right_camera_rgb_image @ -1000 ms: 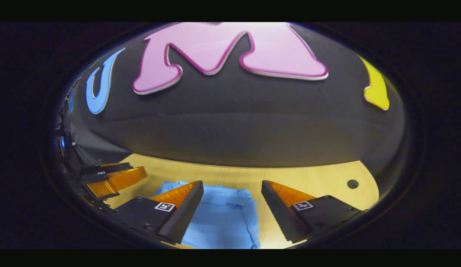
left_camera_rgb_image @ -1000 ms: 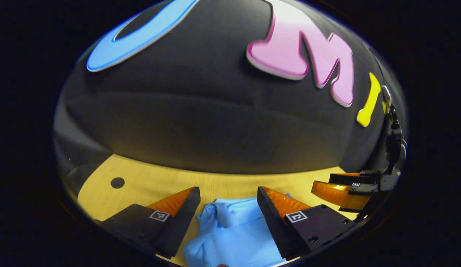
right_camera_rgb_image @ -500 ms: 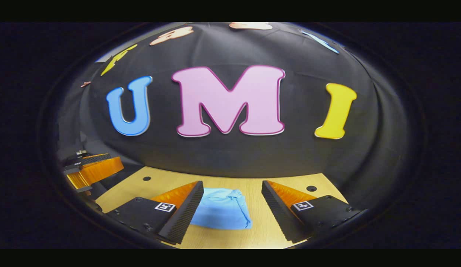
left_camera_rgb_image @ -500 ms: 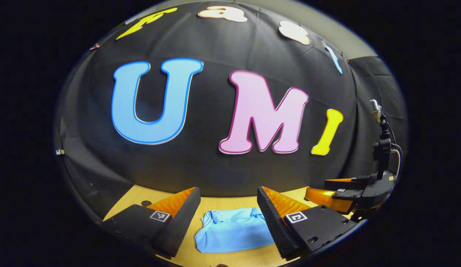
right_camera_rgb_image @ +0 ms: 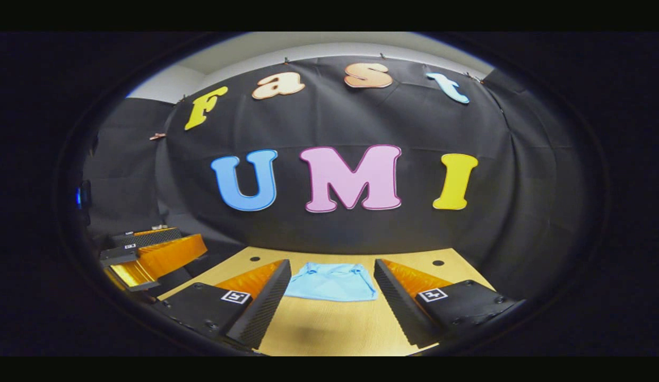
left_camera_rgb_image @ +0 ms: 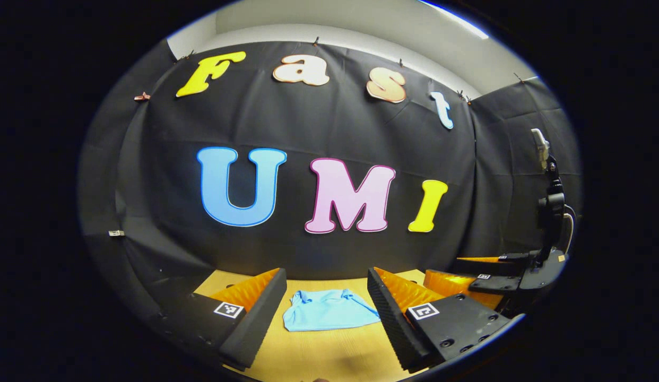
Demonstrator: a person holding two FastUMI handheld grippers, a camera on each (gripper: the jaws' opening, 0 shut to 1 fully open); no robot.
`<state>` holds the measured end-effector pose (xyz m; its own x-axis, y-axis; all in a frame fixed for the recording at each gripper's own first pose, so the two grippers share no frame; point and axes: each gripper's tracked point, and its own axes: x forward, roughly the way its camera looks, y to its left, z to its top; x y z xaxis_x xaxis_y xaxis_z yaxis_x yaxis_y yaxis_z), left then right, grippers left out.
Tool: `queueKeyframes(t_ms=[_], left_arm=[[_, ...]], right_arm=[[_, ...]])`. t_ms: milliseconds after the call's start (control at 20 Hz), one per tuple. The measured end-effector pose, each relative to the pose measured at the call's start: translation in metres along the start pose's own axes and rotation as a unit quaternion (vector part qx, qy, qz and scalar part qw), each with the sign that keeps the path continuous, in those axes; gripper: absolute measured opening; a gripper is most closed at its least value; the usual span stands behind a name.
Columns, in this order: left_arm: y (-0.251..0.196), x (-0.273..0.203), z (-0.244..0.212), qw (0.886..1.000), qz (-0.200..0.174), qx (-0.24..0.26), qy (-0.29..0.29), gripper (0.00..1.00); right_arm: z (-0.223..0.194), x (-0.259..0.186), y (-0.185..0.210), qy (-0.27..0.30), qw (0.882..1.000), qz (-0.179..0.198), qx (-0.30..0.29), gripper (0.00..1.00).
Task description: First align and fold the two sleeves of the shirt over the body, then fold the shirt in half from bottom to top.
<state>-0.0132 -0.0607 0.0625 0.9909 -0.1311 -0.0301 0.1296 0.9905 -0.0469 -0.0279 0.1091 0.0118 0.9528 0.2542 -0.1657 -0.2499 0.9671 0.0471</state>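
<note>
The light blue shirt [left_camera_rgb_image: 329,310] lies folded into a small flat packet on the wooden table [left_camera_rgb_image: 319,353], out toward its far edge. In the right gripper view the same shirt [right_camera_rgb_image: 332,282] sits between and beyond the fingers. My left gripper [left_camera_rgb_image: 327,289] is open, held back from the shirt and above the table, with nothing in it. My right gripper [right_camera_rgb_image: 332,276] is open too, likewise pulled back and holding nothing. The right gripper [left_camera_rgb_image: 483,276] also appears at the right of the left gripper view; the left gripper [right_camera_rgb_image: 149,254] appears at the left of the right gripper view.
The table [right_camera_rgb_image: 329,329] has small round holes [right_camera_rgb_image: 438,262] near its far corners. The black cloth wall stands just behind the table's far edge. A dark stand [left_camera_rgb_image: 549,212] with a cable rises at the right edge of the left gripper view.
Both grippers have drawn back and up from the shirt, which now looks smaller and farther off. Both were open throughout. The shirt stays folded on the table.
</note>
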Motion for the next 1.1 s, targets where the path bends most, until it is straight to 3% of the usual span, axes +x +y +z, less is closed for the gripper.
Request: queueKeyframes(t_ms=[100, 350, 650, 800, 1100], left_arm=[[-0.01, -0.036, -0.001, 1.0, -0.001, 0.002, -0.014, 0.97], [-0.011, -0.064, -0.012, 1.0, 0.009, -0.006, -0.01, 0.97], [-0.001, -0.077, -0.045, 1.0, 0.007, 0.009, 0.01, 0.97], [-0.003, -0.082, -0.046, 1.0, 0.003, 0.004, 0.016, 0.97], [-0.007, -0.074, -0.038, 1.0, 0.005, -0.002, 0.008, 0.97]], right_arm=[[-0.008, -0.025, 0.01, 0.003, 1.0, 0.009, 0.003, 0.98], [-0.019, -0.051, 0.01, 0.011, 1.0, 0.012, 0.009, 0.98], [-0.03, -0.062, 0.011, 0.022, 1.0, 0.007, 0.007, 0.98], [-0.034, -0.064, 0.006, 0.028, 1.0, -0.002, -0.012, 0.98], [-0.025, -0.067, -0.003, 0.017, 1.0, -0.013, 0.005, 0.99]])
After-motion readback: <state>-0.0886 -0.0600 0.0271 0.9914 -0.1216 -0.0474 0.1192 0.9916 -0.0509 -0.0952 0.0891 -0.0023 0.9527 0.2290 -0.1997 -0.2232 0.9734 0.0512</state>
